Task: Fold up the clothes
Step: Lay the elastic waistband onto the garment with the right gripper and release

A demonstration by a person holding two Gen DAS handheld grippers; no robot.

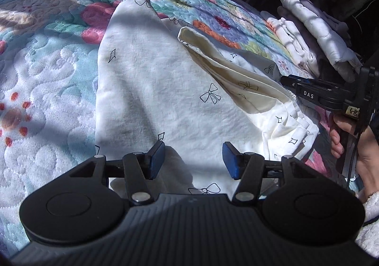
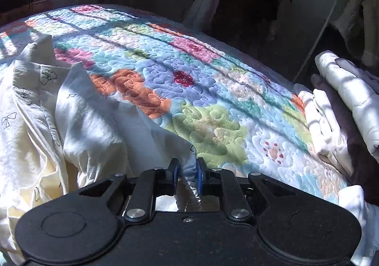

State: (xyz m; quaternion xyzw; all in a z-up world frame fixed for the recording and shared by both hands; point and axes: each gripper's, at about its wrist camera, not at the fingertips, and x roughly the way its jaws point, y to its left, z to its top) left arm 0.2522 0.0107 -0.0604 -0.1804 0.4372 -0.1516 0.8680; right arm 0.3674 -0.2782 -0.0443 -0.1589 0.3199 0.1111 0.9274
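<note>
Surface: Quilt [image 1: 47, 71] with a stitched floral pattern in pink, orange, green and pale blue covered the bed, and filled the upper and left parts of both views; bars of sun and shadow crossed it.
Background: dim room beyond the bed's far edge, with dark hanging cloth at the top of the right wrist view.
Garment [image 1: 151, 90]: white cloth printed with small black bows and diamonds, spread on the quilt in the middle of the left wrist view; it narrowed to a grey-tipped end at upper centre.
Inner side: a cream flap [image 1: 213, 62] was turned back over the garment's right part, right of centre.
Gathered edge [image 2: 189, 171]: a ruffled strip of the garment, low in the centre of the right wrist view.
Left gripper [image 1: 193, 159]: spread, its blue pads apart over the garment's near part with nothing between them; whether they touched the cloth was unclear.
Right gripper [image 2: 187, 173]: nearly pressed together, pinching the gathered edge between its pads; in the left wrist view it reached in from the right edge.
Hand [image 1: 350, 142]: bare, wrapped round the right gripper's handle at the right edge of the left wrist view.
Stack [image 1: 315, 36]: folded white and greyish pieces, upper right on the quilt, apart from the garment.
</note>
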